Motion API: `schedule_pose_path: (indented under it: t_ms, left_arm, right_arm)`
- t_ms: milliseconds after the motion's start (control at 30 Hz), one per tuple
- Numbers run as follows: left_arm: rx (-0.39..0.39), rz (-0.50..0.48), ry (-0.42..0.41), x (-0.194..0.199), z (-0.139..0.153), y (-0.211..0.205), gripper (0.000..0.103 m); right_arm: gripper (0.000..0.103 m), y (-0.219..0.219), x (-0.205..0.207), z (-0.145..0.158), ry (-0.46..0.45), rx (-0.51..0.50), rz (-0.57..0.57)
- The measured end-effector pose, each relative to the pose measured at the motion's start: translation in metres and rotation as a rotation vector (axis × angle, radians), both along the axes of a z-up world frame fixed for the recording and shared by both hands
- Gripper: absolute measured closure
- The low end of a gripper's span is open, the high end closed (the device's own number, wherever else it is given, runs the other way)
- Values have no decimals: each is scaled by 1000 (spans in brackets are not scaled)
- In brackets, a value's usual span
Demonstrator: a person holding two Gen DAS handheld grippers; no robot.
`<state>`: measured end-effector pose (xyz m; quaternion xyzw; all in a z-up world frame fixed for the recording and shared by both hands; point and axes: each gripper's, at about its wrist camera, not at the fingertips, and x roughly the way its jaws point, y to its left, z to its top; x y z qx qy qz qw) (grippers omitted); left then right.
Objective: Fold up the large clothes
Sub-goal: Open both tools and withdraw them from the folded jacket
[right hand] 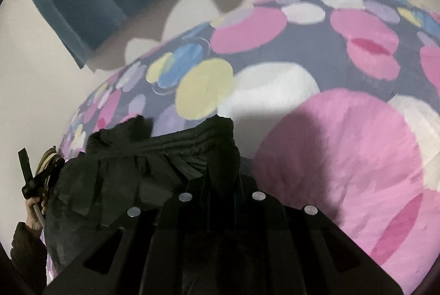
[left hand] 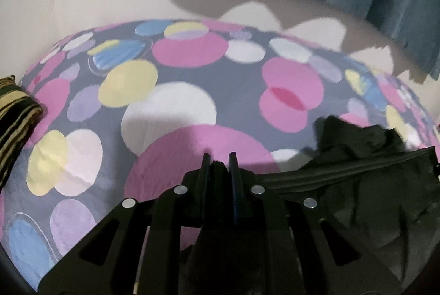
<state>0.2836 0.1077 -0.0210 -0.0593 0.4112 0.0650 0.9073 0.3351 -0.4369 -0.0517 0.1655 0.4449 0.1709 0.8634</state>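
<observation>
Both ends of the black garment [left hand: 371,185] pinched: left gripper [left hand: 220,160] nearly closed on a dark fold, right gripper [right hand: 222,171] nearly closed on bunched cloth. Stretched taut between them, seamed edge running side to side, parallel to the near edge of the dotted bed [left hand: 178,102]. Hanging just above the cover, rest drooping below. Neither hand nearer; next, probably lowering both together.
</observation>
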Motion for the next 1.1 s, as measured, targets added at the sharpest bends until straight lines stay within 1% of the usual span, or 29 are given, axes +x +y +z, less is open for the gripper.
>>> schedule_pose_path:
  t_ms: [133, 233, 333, 500, 667, 900, 967, 1000, 1033, 1067, 1100]
  left_arm:
    - [0, -5, 53, 7, -15, -1, 91]
    - [0, -13, 105, 12, -25, -2, 90]
    - [3, -17, 135, 16, -30, -2, 90]
    - [0, -23, 164, 19, -35, -2, 90]
    - [13, -23, 197, 23, -43, -4, 90]
    - [15, -29, 213, 26, -47, -4, 90]
    - [10, -31, 215, 27, -46, -3, 89]
    - [9, -32, 215, 27, -45, -3, 89]
    - [12, -29, 213, 26, -44, -4, 87]
    - [17, -24, 213, 25, -43, -4, 82]
    - [21, -18, 212, 23, -41, -4, 78]
  right_arm:
    - [92, 0, 4, -12, 41, 1, -2]
    - [92, 0, 6, -16, 63, -2, -4]
    - [92, 1, 6, -17, 74, -10, -3]
    - [92, 2, 8, -21, 97, -15, -1]
    - [91, 1, 11, -26, 119, -4, -2]
    - [90, -3, 13, -29, 138, 21, -6]
    - [85, -3, 13, -28, 139, 31, -11]
    - [81, -4, 13, -27, 136, 34, -14]
    - [74, -5, 11, -26, 132, 32, -19]
    - [70, -5, 10, -24, 130, 29, -28]
    - [62, -7, 8, -21, 125, 32, -43]
